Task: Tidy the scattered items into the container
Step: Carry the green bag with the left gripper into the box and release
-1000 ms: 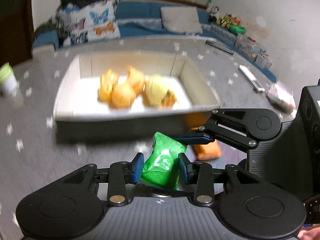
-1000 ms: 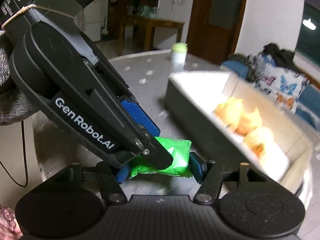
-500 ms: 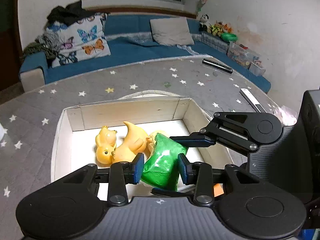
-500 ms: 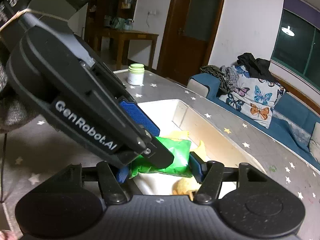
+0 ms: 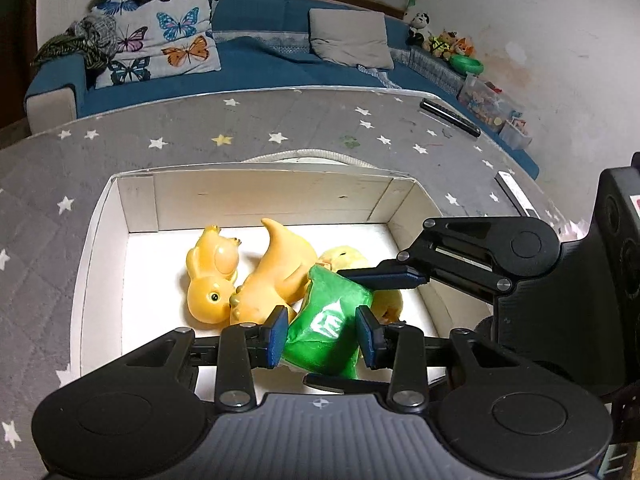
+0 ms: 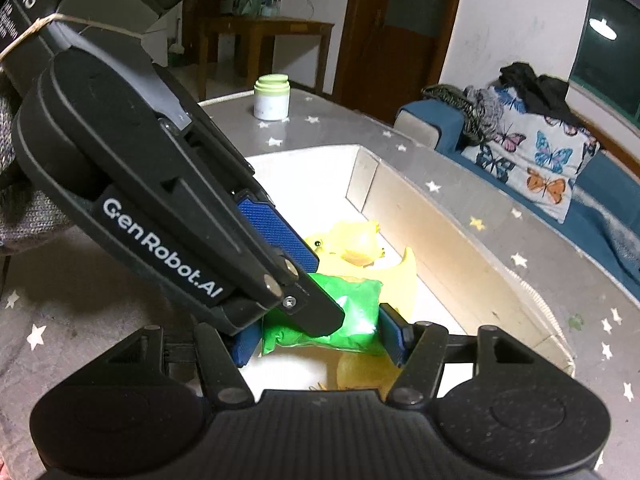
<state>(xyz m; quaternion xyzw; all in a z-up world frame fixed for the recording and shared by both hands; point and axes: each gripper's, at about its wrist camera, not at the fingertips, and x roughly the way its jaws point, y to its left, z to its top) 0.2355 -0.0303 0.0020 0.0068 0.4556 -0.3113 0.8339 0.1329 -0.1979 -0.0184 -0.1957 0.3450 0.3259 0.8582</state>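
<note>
A green snack packet [image 5: 326,322] hangs over the inside of the white cardboard box [image 5: 256,192]. Both grippers hold it. My left gripper [image 5: 322,334] is shut on its sides. My right gripper [image 6: 318,334] is shut on the same packet [image 6: 358,320] from the right, crossing the left one. In the box lie several yellow rubber duck toys [image 5: 212,280], also in the right wrist view [image 6: 352,240], directly under the packet.
The box [image 6: 460,240] stands on a grey star-patterned table [image 5: 280,128]. A white jar with a green lid [image 6: 272,98] stands at the table's far edge. A black remote [image 5: 450,117] and a white one [image 5: 516,194] lie at the right. A blue sofa [image 5: 260,48] is behind.
Both grippers carried the green packet from in front of the box to above its inside, over the ducks. The grip on the packet has not changed.
</note>
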